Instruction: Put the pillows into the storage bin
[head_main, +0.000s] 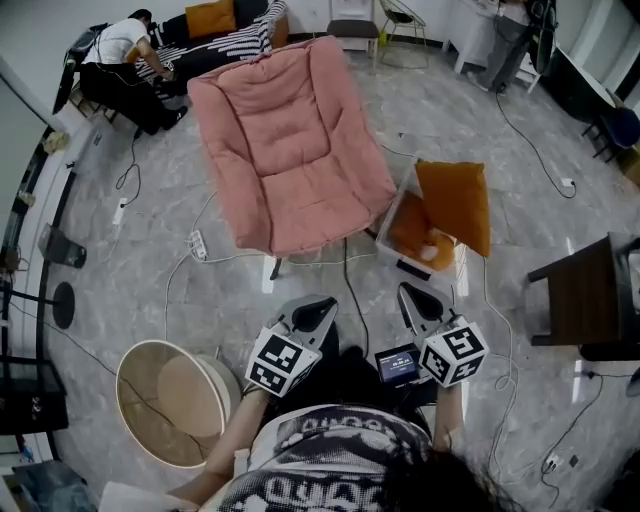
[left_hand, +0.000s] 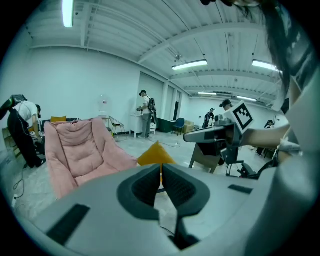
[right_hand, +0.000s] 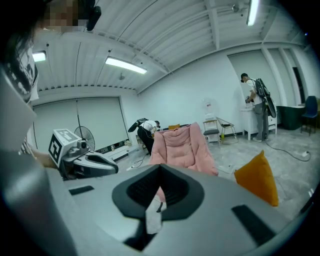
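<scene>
My left gripper (head_main: 320, 308) and right gripper (head_main: 414, 297) have jaws together, both empty. The orange square fabric pillow (head_main: 455, 205) leans half out of the clear plastic storage bin (head_main: 392, 222); I'd push it down flat.

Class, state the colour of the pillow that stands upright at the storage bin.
The pillow is orange, which shows best in the head view.
</scene>
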